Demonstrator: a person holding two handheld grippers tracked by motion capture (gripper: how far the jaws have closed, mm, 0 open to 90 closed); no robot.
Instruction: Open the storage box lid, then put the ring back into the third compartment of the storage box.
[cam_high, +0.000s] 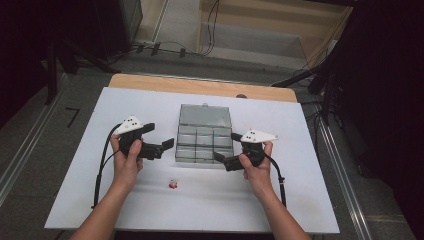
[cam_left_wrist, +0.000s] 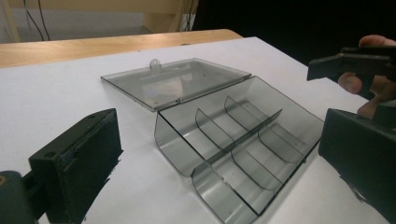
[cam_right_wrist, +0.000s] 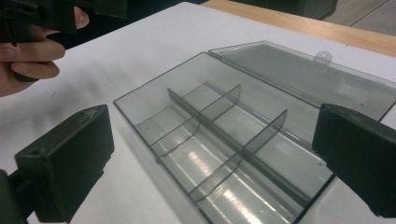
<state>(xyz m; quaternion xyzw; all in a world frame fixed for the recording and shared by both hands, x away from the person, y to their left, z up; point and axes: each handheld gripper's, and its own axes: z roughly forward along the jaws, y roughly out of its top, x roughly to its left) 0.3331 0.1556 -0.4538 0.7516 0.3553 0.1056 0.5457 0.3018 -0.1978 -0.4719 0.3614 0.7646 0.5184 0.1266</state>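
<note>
A clear grey compartment box (cam_high: 204, 145) lies open on the white table, its lid (cam_high: 205, 115) flat behind it. Its compartments look empty in the left gripper view (cam_left_wrist: 233, 144) and the right gripper view (cam_right_wrist: 219, 130). My left gripper (cam_high: 161, 137) hovers just left of the box, jaws wide apart and pointed at it. At the box's front right corner my right gripper (cam_high: 226, 149) is also open. Both gripper views frame the box between spread jaws, left gripper (cam_left_wrist: 219, 140) and right gripper (cam_right_wrist: 212, 149), with nothing gripped. A small red and white object (cam_high: 173, 184) lies near the front, between my forearms.
The white table top (cam_high: 310, 150) ends in a wooden strip (cam_high: 200, 86) at the far edge. Cables trail from both grippers toward the front edge. Dark stands and floor cables lie beyond the table. Each gripper view shows the opposite hand, at the upper right (cam_left_wrist: 369, 70) and upper left (cam_right_wrist: 28, 51).
</note>
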